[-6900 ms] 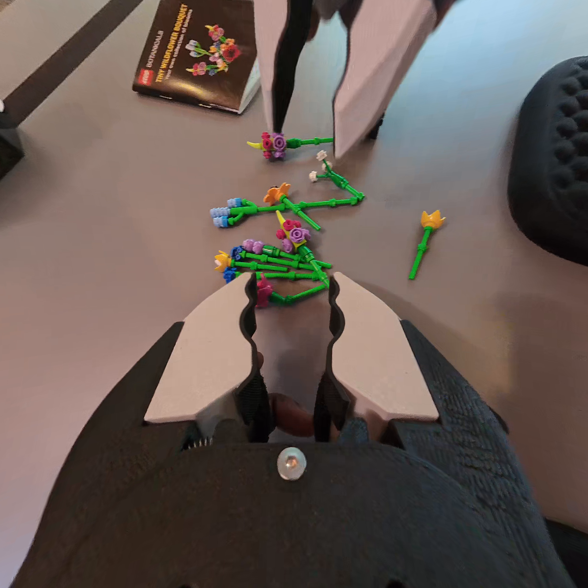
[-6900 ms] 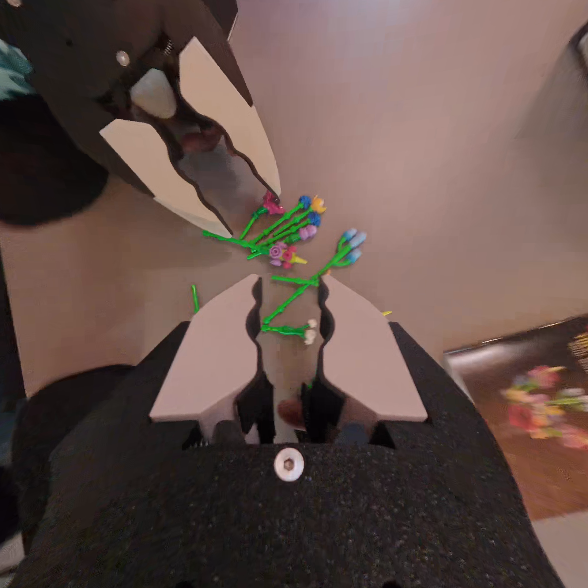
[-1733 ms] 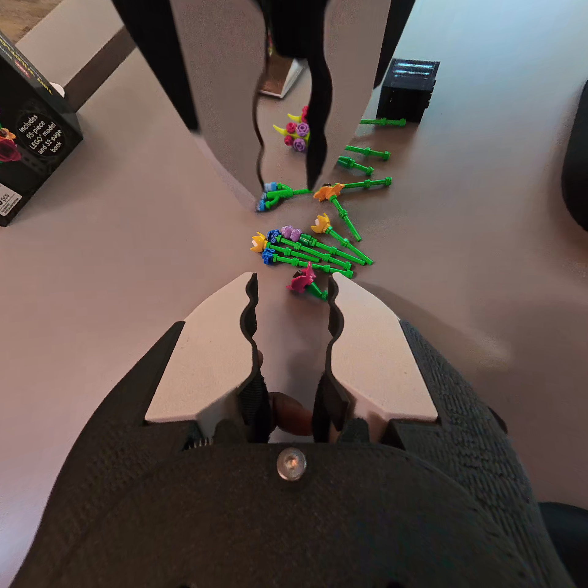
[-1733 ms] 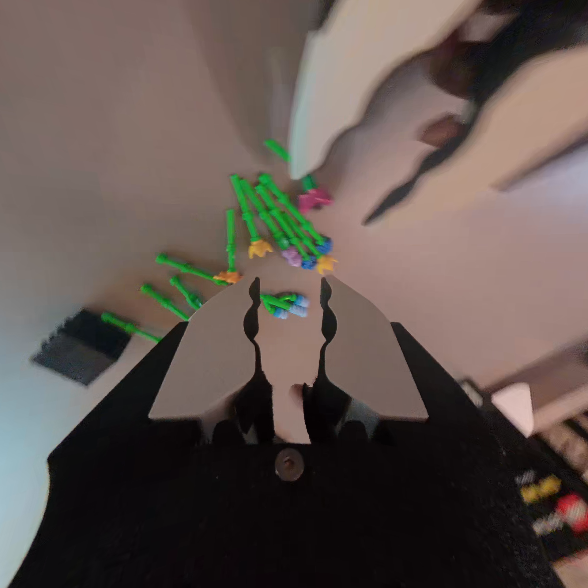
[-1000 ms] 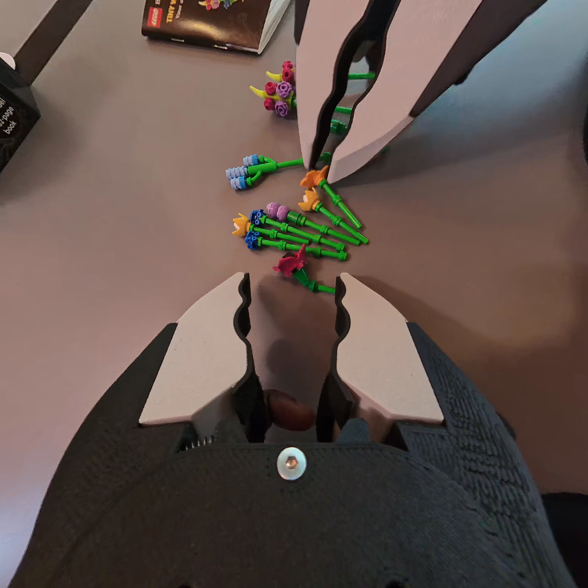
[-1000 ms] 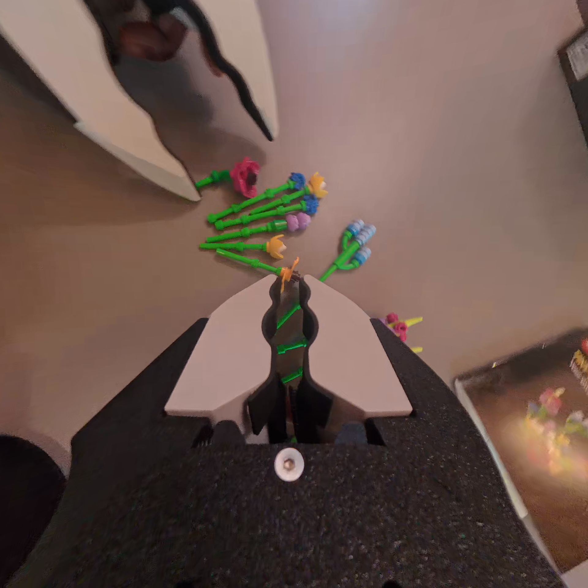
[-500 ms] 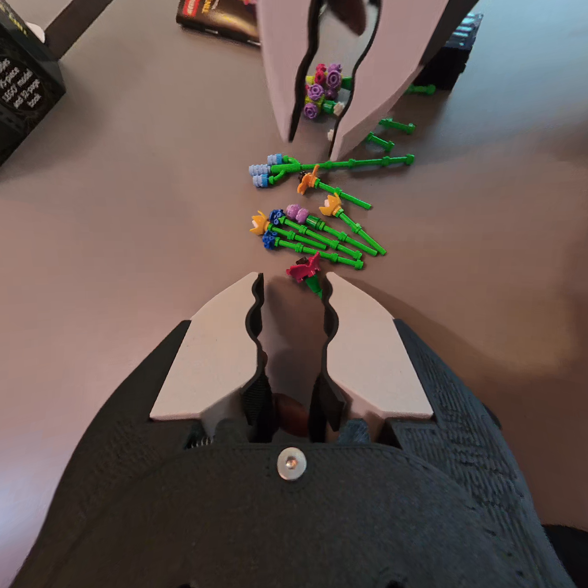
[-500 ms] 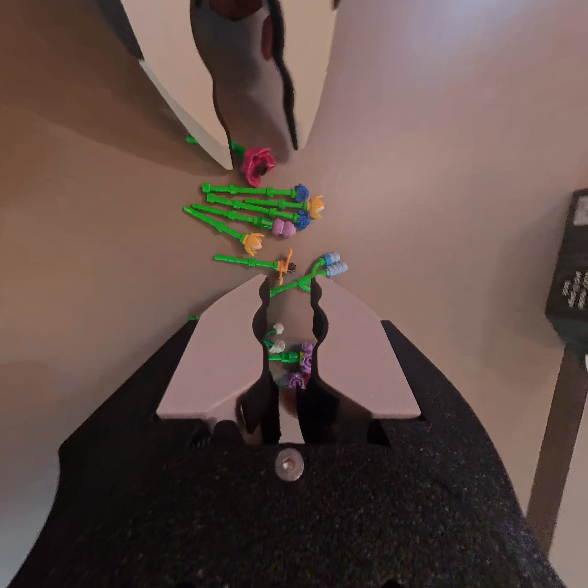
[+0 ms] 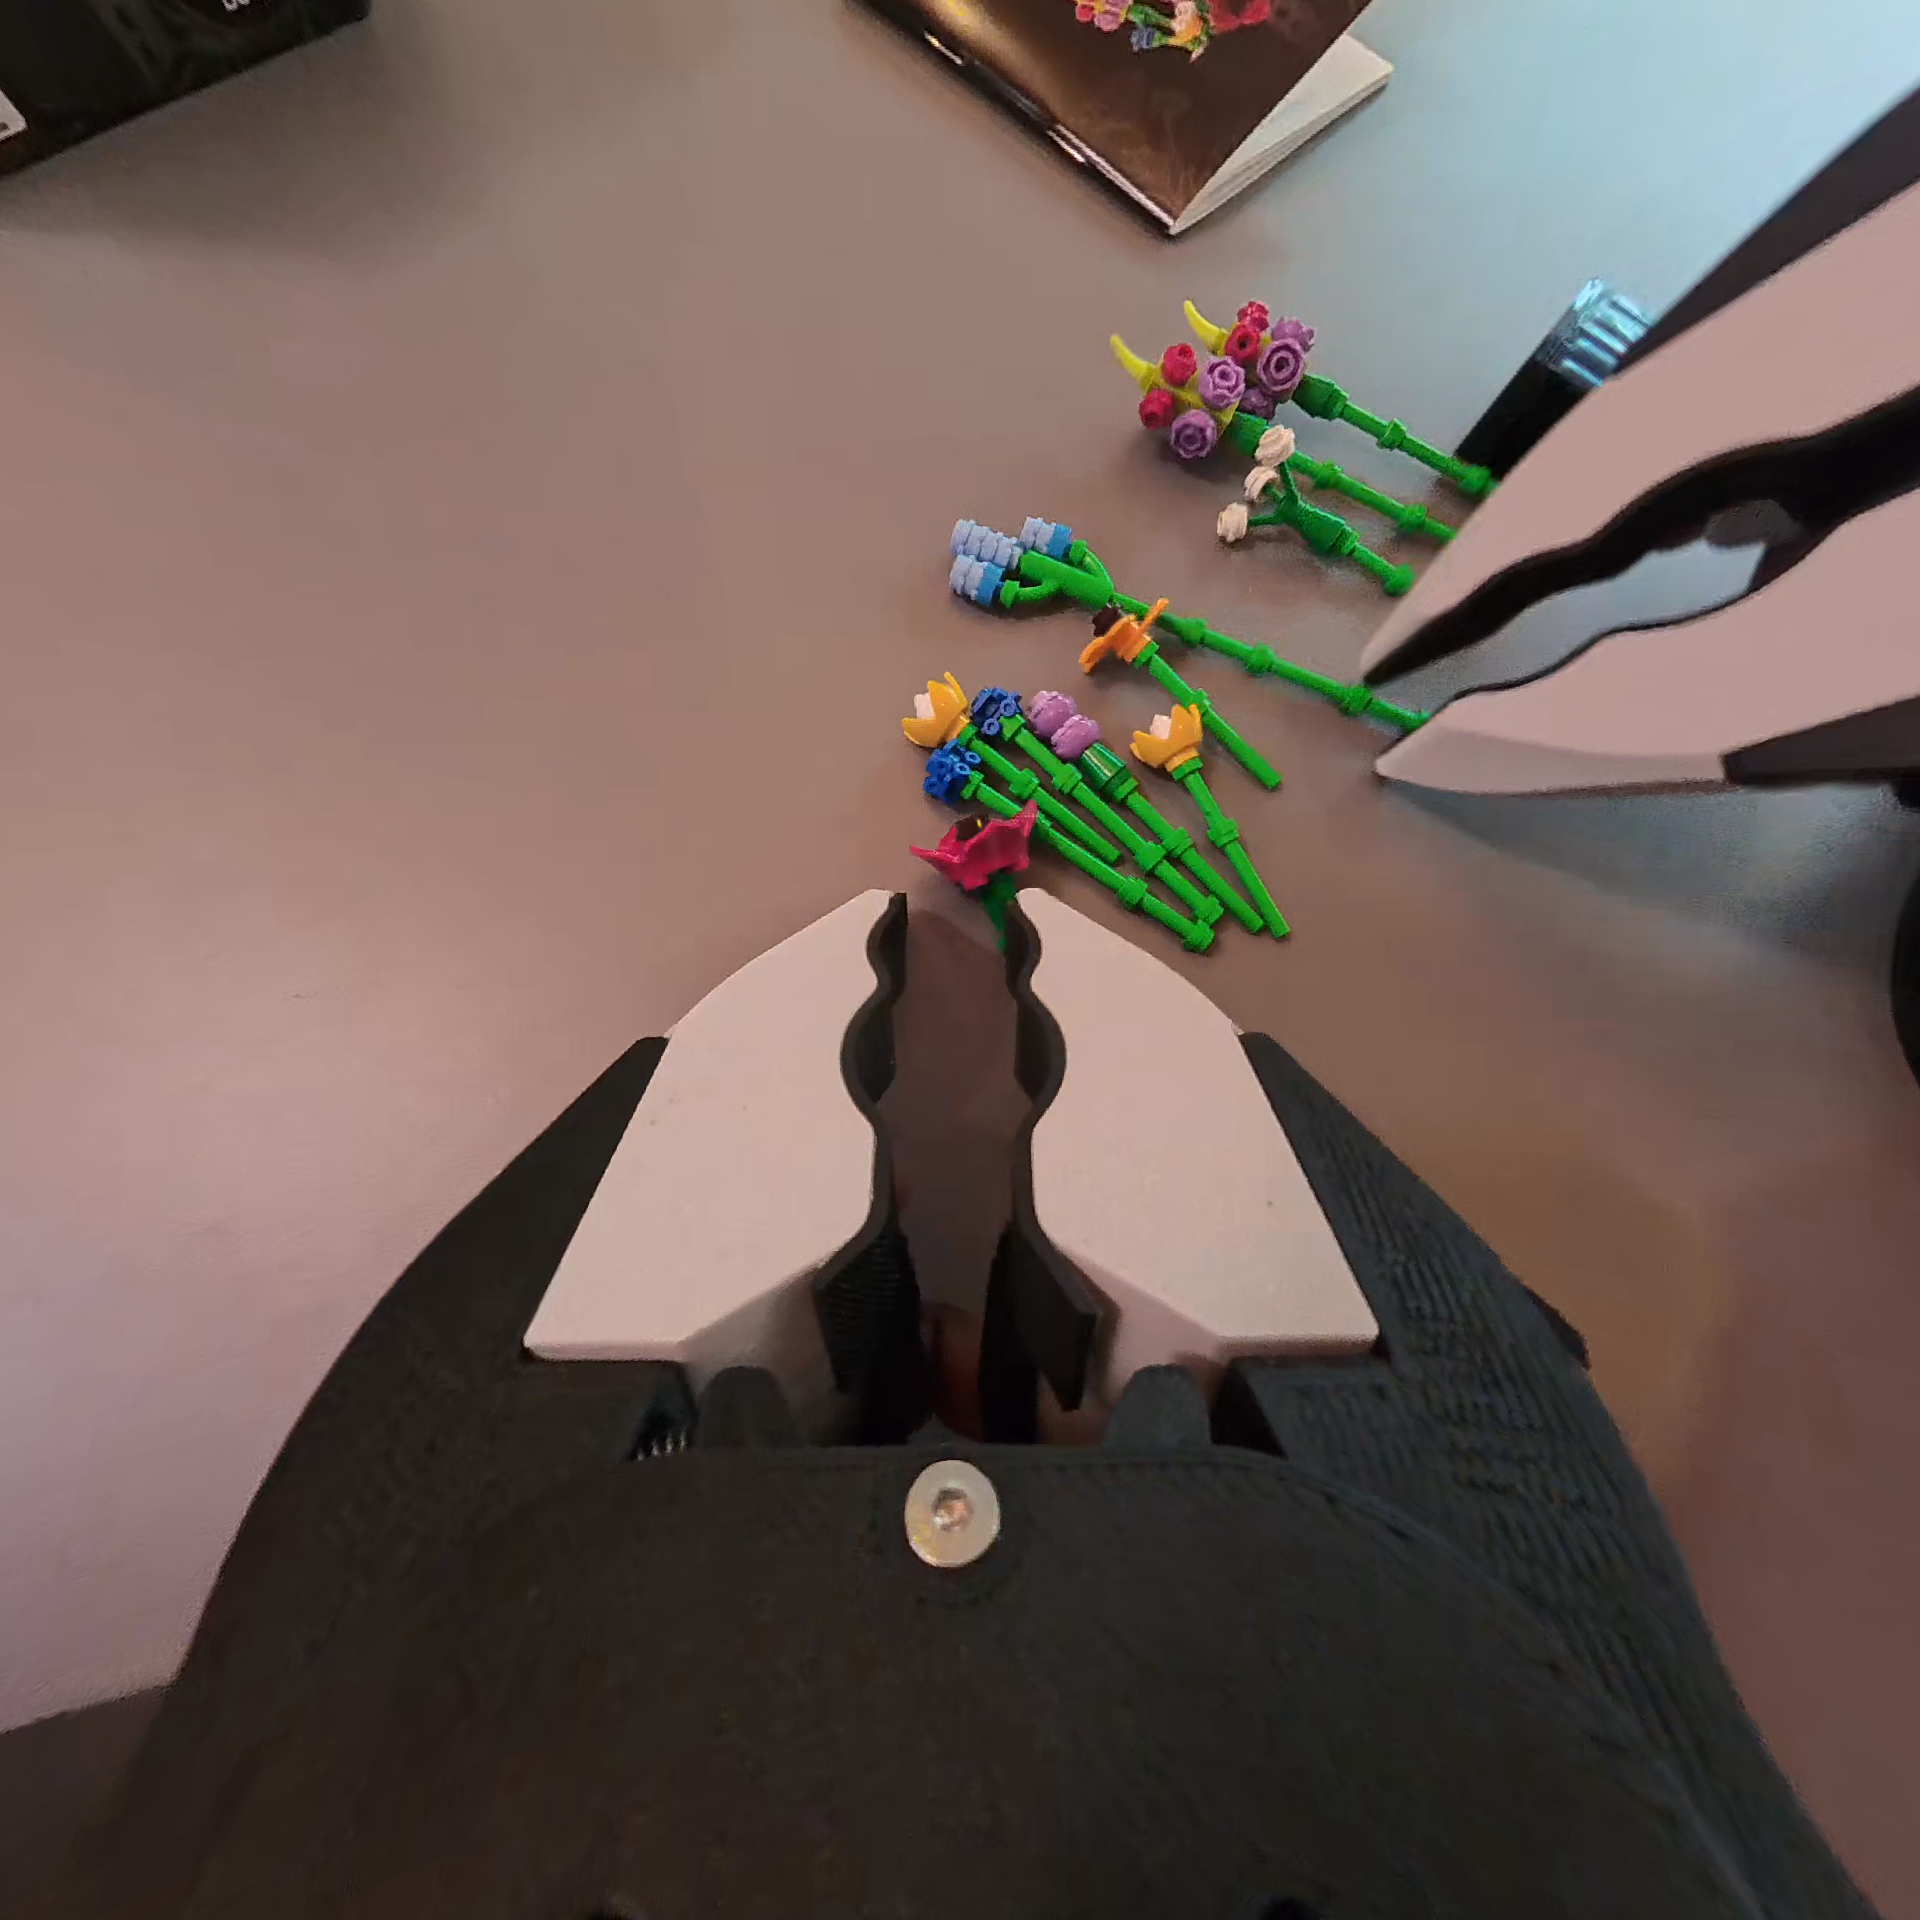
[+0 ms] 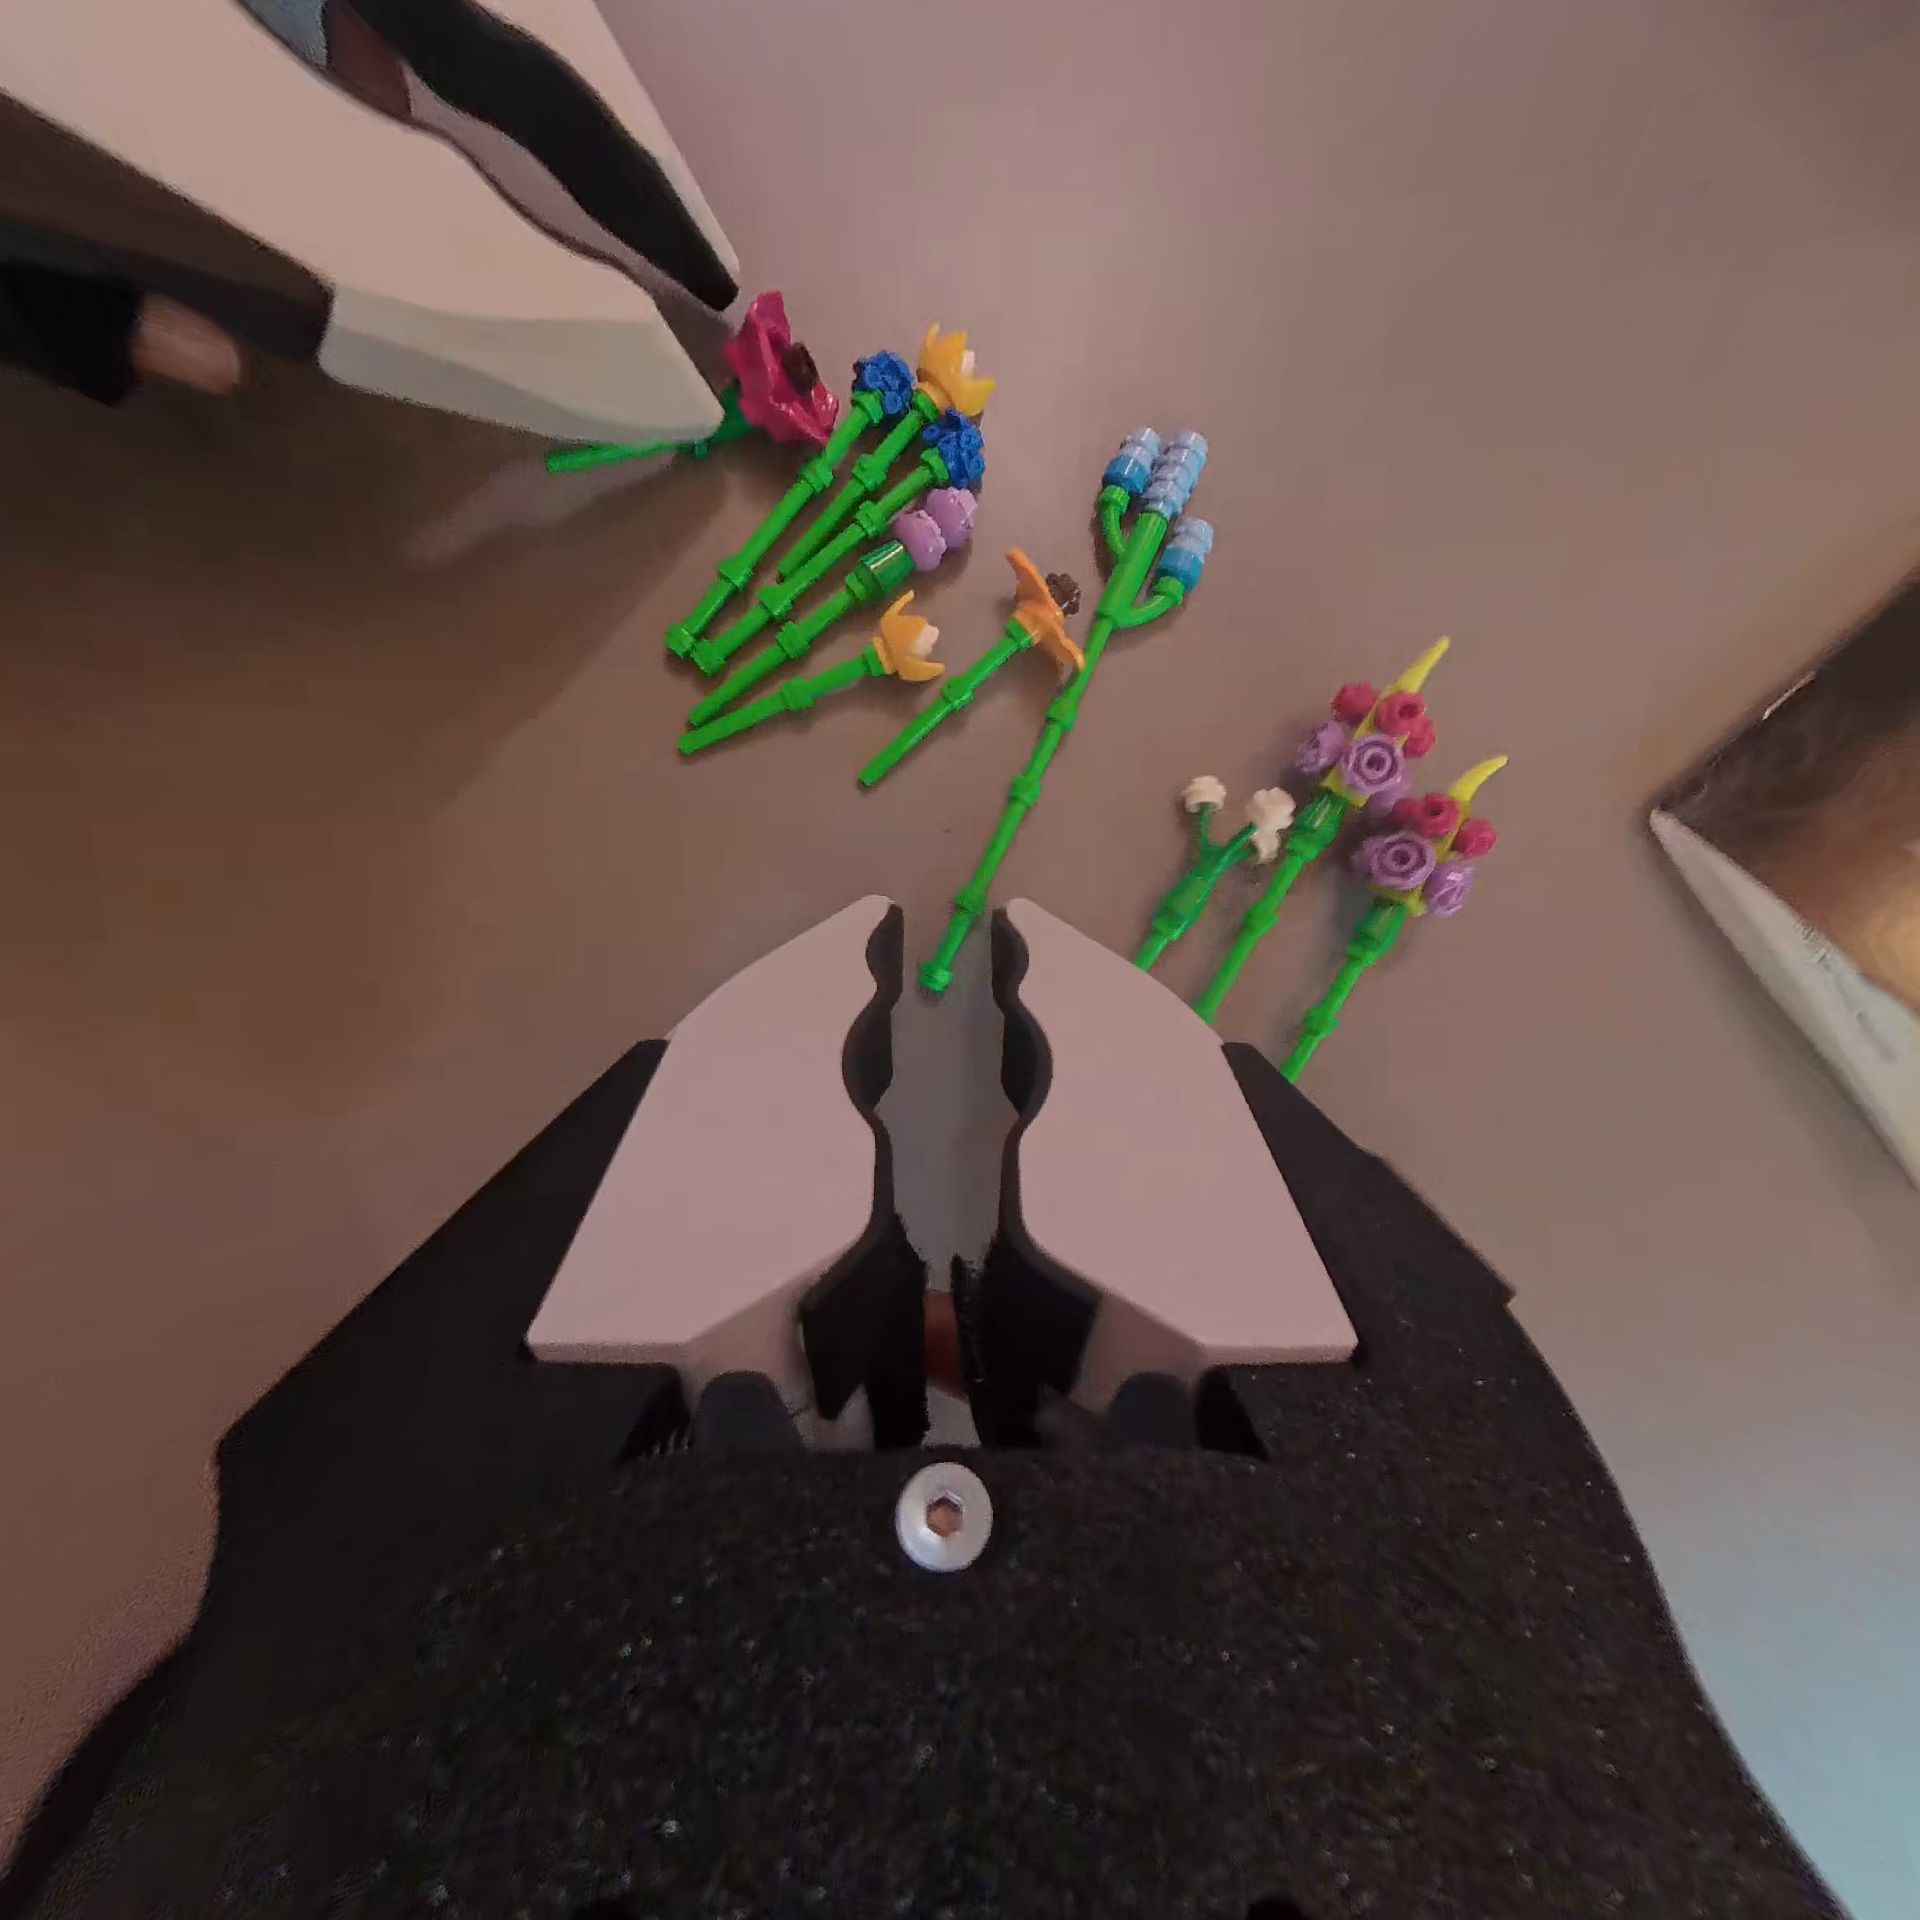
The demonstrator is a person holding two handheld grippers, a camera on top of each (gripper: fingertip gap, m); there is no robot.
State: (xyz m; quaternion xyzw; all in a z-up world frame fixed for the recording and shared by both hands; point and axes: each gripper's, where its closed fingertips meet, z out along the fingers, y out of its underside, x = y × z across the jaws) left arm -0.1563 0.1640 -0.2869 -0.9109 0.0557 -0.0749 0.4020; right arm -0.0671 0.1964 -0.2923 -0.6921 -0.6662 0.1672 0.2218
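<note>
Several toy-brick flowers with green stems lie on a brown table. My left gripper is open by a narrow gap, its tips beside the stem of a red flower, which runs under the right finger. It also shows in the right wrist view, next to the red flower. My right gripper is open, and the stem end of a light-blue flower lies between its tips. The left wrist view shows the right gripper at that flower's stem end.
Between the grippers lie an orange flower and a cluster of blue, yellow and lilac flowers. A purple-and-red bunch and a white flower lie farther back. A booklet and a black box are at the far edge. Left tips to right tips: about 10 centimeters. The purple-and-red bunch is about 7 centimeters from my right fingertips and 12 centimeters from my left. Look for it in the right wrist view too.
My right gripper has left the purple bunch and now sits at the stem end of the light-blue flower. My left gripper has narrowed and moved up to the red flower's stem.
</note>
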